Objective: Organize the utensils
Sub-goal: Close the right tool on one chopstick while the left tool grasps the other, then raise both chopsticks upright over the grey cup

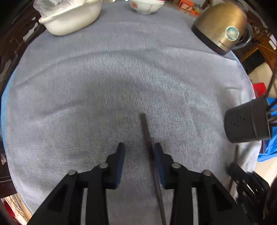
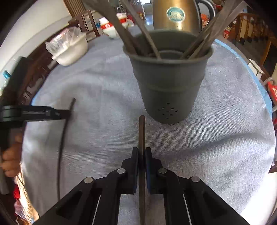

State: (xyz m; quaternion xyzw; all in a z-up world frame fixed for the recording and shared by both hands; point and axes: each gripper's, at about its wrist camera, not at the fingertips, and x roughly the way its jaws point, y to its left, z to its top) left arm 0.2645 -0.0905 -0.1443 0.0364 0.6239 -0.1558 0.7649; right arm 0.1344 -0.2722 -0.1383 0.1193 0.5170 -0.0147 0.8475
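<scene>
In the left wrist view my left gripper [image 1: 139,150] points down at the grey-blue cloth [image 1: 121,77]. Its jaws stand apart, and a dark chopstick [image 1: 146,135] lies on the cloth along the inside of the right finger [image 1: 158,154], with a wide gap to the other pad. My right gripper [image 2: 142,150] is shut on a second dark chopstick [image 2: 142,131], whose tip reaches toward the foot of the grey utensil holder [image 2: 169,83]. Several chopsticks stand in that holder. The left gripper [image 2: 66,112] also shows at the left of the right wrist view, at its chopstick [image 2: 60,148].
A brass-coloured kettle [image 1: 219,26] stands at the far right behind the holder [image 1: 247,121]. At the far left is a white basin [image 1: 72,17] with a plastic bag, beside a white bowl [image 1: 147,6]. A hand [image 2: 10,155] grips the left tool. Dark wooden furniture rings the table.
</scene>
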